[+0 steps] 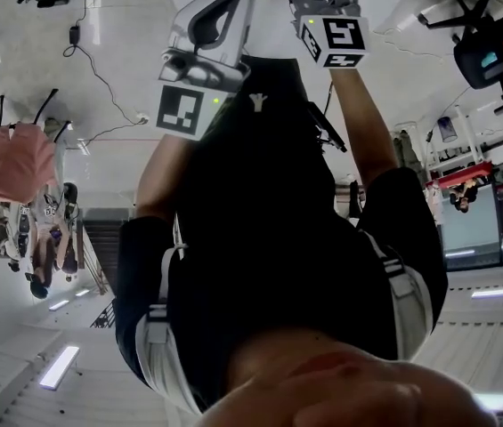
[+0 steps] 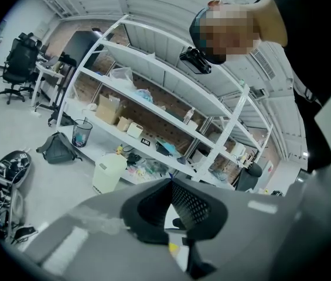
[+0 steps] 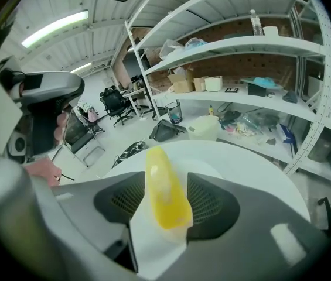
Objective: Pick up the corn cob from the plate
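The right gripper (image 3: 165, 177) is found open, its jaws held apart. The corn cob (image 3: 166, 195) lies lengthwise between the jaws, and the pads are not seen to press on it. The cob rests on the white round table (image 3: 259, 174), well inside its far edge. No plate rim can be told apart from the white tabletop. The left gripper (image 2: 171, 183) is held closed, with nothing between its jaws. A white shelving rack (image 3: 241, 45) stands beyond the table.
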Action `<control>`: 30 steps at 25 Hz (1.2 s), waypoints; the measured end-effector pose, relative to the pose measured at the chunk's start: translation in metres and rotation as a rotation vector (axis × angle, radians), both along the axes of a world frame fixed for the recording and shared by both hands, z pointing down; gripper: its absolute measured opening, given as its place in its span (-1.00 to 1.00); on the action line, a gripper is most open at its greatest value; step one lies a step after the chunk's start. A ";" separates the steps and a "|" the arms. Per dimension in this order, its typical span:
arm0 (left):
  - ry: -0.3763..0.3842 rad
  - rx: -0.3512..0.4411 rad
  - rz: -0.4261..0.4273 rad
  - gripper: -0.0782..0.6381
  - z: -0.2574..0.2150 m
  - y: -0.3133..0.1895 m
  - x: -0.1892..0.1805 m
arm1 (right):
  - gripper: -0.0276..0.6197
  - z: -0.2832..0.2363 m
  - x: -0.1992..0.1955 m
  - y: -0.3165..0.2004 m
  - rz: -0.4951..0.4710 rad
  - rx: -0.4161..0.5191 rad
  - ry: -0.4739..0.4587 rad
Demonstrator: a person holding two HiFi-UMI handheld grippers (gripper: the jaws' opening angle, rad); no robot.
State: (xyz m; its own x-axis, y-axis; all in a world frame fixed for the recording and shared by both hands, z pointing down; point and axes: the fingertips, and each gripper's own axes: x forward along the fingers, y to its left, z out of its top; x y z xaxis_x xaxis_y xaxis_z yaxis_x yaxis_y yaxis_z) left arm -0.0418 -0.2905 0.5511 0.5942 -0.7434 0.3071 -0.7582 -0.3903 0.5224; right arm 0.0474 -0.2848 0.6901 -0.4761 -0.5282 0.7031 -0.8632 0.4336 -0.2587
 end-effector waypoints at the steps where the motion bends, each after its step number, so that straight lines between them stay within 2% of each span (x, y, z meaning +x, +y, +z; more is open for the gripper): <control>1: -0.002 -0.004 0.001 -0.77 0.002 0.001 0.000 | -0.18 0.002 -0.001 -0.001 -0.012 0.003 0.006; 9: 0.002 -0.016 -0.015 -0.77 0.011 0.001 -0.005 | 0.08 0.021 -0.011 -0.005 -0.088 -0.011 0.036; 19: 0.012 -0.040 -0.049 -0.77 0.021 0.001 -0.013 | 0.10 0.036 -0.024 -0.010 -0.153 -0.032 0.067; 23: 0.016 -0.042 -0.057 -0.77 0.023 0.002 -0.016 | 0.10 0.039 -0.031 -0.016 -0.158 -0.007 0.059; 30: 0.018 -0.044 -0.051 -0.77 0.025 0.001 -0.016 | 0.09 0.052 -0.030 -0.013 -0.169 -0.033 0.077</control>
State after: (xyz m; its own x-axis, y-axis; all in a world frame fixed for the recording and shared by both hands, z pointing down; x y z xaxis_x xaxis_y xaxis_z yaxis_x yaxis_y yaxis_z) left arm -0.0581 -0.2895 0.5763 0.5616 -0.7590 0.3295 -0.7668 -0.3278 0.5518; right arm 0.0178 -0.2981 0.7423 -0.5001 -0.4216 0.7564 -0.7966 0.5665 -0.2110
